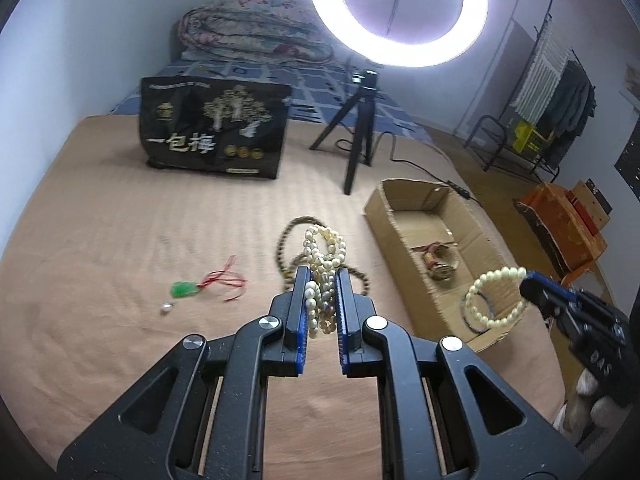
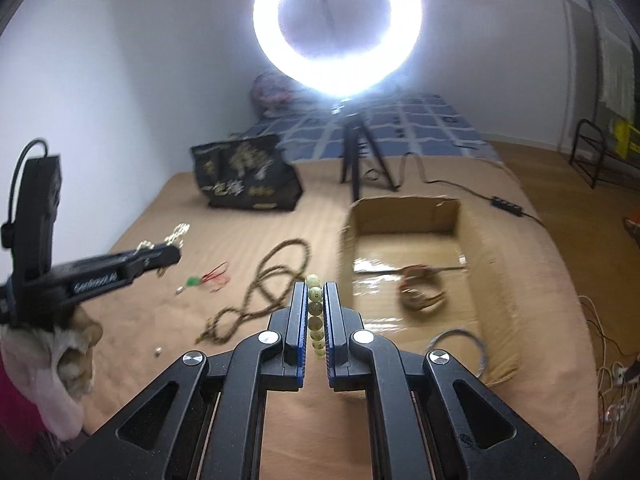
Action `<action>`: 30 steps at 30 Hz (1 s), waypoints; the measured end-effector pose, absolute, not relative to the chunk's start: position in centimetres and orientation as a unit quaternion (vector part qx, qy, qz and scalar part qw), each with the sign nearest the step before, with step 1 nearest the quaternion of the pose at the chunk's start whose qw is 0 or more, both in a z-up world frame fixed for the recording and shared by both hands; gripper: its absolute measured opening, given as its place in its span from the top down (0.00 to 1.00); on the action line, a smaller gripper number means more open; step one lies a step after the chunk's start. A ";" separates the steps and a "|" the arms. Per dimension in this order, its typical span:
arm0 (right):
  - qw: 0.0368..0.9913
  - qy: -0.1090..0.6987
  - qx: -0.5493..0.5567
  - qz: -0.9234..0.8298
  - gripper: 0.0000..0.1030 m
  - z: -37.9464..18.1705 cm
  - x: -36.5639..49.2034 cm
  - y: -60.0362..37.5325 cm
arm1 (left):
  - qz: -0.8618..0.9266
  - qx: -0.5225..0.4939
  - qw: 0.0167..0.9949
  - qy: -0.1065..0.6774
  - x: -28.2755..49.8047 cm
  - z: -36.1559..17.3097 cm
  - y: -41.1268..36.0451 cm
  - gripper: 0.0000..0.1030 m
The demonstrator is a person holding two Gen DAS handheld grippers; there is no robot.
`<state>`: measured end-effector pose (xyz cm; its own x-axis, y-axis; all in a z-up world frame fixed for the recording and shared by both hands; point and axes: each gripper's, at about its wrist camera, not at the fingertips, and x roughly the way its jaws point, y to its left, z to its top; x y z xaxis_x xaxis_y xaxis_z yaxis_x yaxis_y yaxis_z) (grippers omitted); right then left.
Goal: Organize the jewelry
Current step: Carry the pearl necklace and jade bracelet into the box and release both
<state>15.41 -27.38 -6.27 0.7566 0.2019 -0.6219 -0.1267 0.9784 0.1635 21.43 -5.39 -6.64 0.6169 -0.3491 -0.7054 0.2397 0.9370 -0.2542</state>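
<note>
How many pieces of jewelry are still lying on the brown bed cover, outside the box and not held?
2. The green pendant with red strings lies left of the left gripper. The long brown bead necklace lies beside the cardboard box, partly hidden in the left view. Smaller pieces may be hidden.

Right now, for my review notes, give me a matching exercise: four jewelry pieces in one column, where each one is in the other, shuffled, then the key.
Things
1. pearl strands
2. pale bead bracelet
3. green pendant
4. brown bead necklace

Places
A. lying on the tan sheet, red cord attached
B. clamped in the left gripper
C. looped on the tan sheet, left of the cardboard box
D. clamped in the right gripper

Pairs: 1-B, 2-D, 3-A, 4-C
</note>
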 end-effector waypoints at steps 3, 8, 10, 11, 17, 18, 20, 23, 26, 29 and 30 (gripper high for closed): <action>0.937 0.335 0.063 0.074 0.94 -6.0 16.0 -29.0 | -0.174 -0.064 0.896 0.404 21.8 -6.4 -7.1 0.90; 0.937 0.334 0.083 0.057 0.94 -6.0 16.6 -31.6 | -0.190 -0.059 0.894 0.401 22.8 -6.3 -9.9 0.90; 0.937 0.335 0.080 0.052 0.94 -6.1 16.6 -32.2 | -0.194 -0.058 0.894 0.401 23.3 -6.3 -11.0 0.90; 0.937 0.337 0.080 0.048 0.94 -6.2 16.8 -32.6 | -0.196 -0.058 0.893 0.401 23.6 -6.4 -11.4 0.90; 0.935 0.344 0.083 0.034 0.94 -7.1 17.3 -34.5 | -0.215 -0.059 0.887 0.405 25.1 -7.2 -14.7 0.90; 0.934 0.346 0.084 0.031 0.94 -7.4 17.4 -34.9 | -0.218 -0.059 0.885 0.407 25.3 -7.4 -15.2 0.91; 0.933 0.350 0.085 0.028 0.94 -7.7 17.5 -35.6 | -0.222 -0.058 0.882 0.412 25.8 -7.9 -16.1 0.90; 0.931 0.354 0.088 0.023 0.94 -8.1 17.6 -36.5 | -0.224 -0.058 0.879 0.417 26.3 -8.7 -17.1 0.90; 0.928 0.359 0.093 0.019 0.94 -8.6 17.8 -37.3 | -0.226 -0.056 0.875 0.424 26.7 -9.4 -18.0 0.90; 0.927 0.362 0.100 0.018 0.94 -8.9 18.1 -37.9 | -0.230 -0.053 0.872 0.428 26.8 -9.9 -18.8 0.90; 0.926 0.363 0.101 0.018 0.94 -8.9 18.2 -38.0 | -0.231 -0.052 0.872 0.429 26.8 -10.0 -19.0 0.90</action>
